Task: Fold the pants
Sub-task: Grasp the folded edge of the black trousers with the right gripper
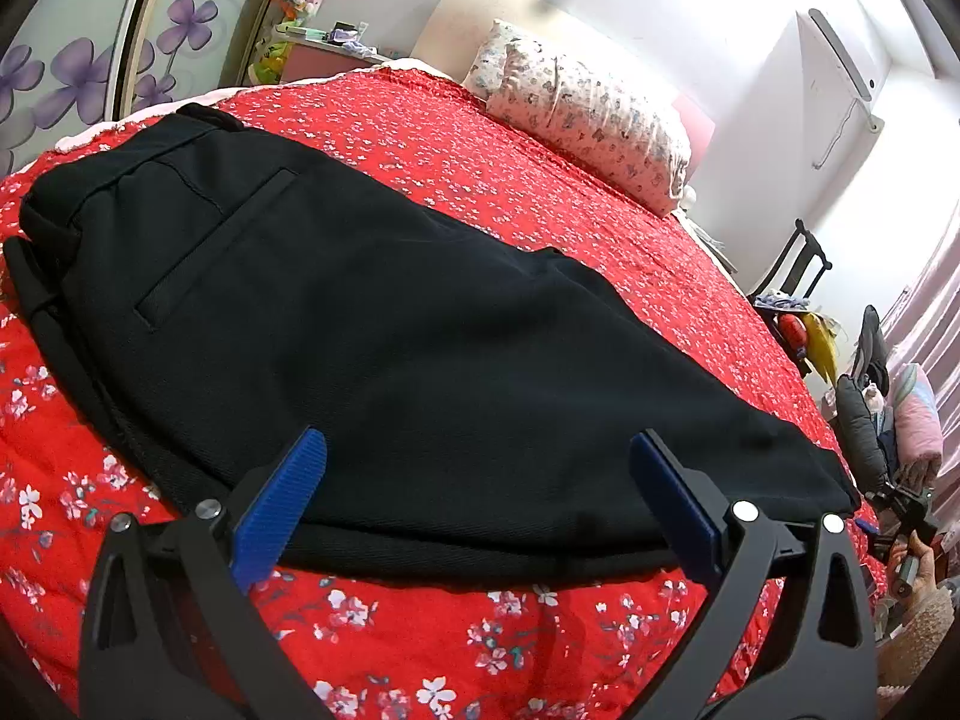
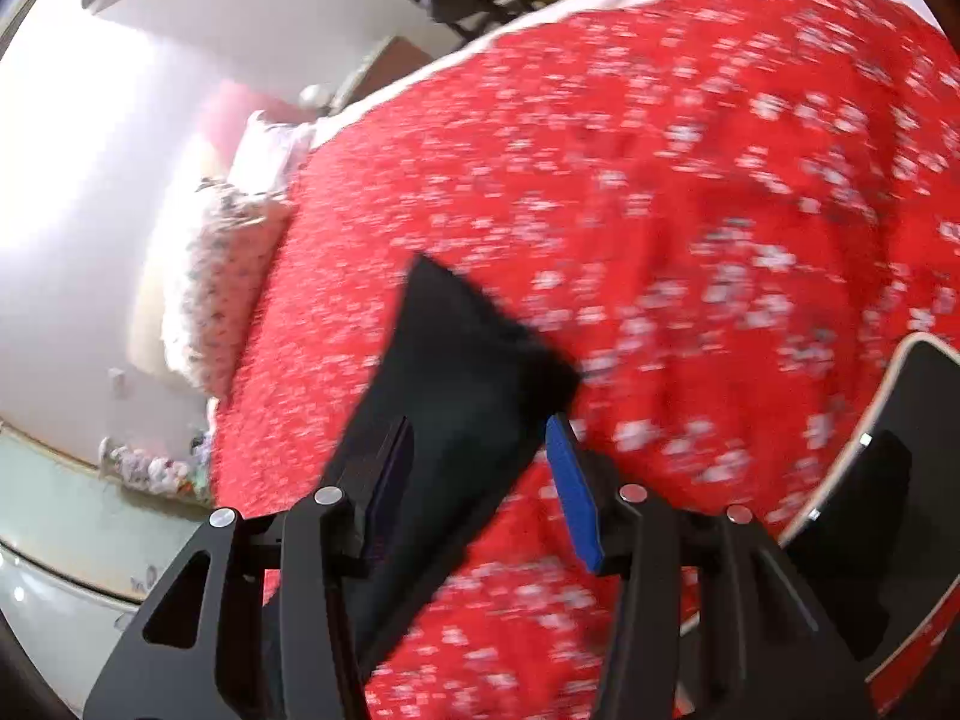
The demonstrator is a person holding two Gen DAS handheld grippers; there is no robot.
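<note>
We see black pants folded flat near the bed's edge; our left claw gapes empty, our right claw (blurred) parted around a pants corner.

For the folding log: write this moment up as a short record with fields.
surface: bed with a red flowered cover
garment: black pants, folded lengthwise, lying flat on the cover
pillow: patterned pillow at the head of the bed
left gripper: open, at the near edge of the pants
right gripper: open, pants end between the fingers, not pinched
right view: blurred
</note>
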